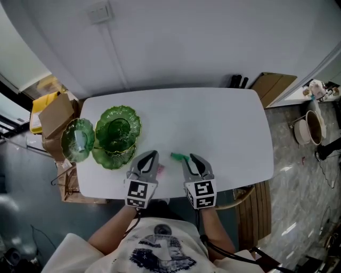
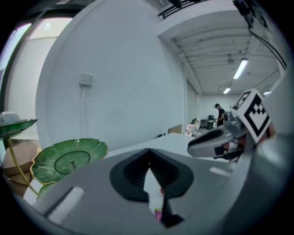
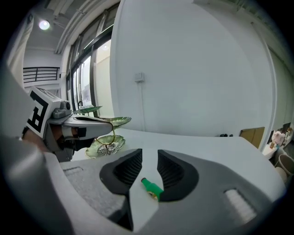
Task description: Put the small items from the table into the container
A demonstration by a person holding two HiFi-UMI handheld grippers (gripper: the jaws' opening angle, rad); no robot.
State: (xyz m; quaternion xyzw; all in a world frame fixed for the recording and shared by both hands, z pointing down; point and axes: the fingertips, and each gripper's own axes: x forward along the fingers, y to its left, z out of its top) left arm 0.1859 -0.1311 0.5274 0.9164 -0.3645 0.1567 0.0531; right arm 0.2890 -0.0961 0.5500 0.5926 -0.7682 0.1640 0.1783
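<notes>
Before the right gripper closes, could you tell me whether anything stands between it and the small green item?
Nothing visible does: the green item lies on the table between the open jaws of the right gripper.

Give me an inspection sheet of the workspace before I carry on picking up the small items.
Surface: white table, no spills seen.
Job's things: small green item lying on the table between the right gripper's jaws; small pink item on the table beside the left gripper; green leaf-shaped tiered dish at the table's left.
Clutter: nothing seen on the table.
Grippers: left gripper jaws together, holding nothing; right gripper jaws apart, not pressing the green item.
Cables: black cable on the floor at right.
Surroundings: cardboard boxes at left; wall plate.
</notes>
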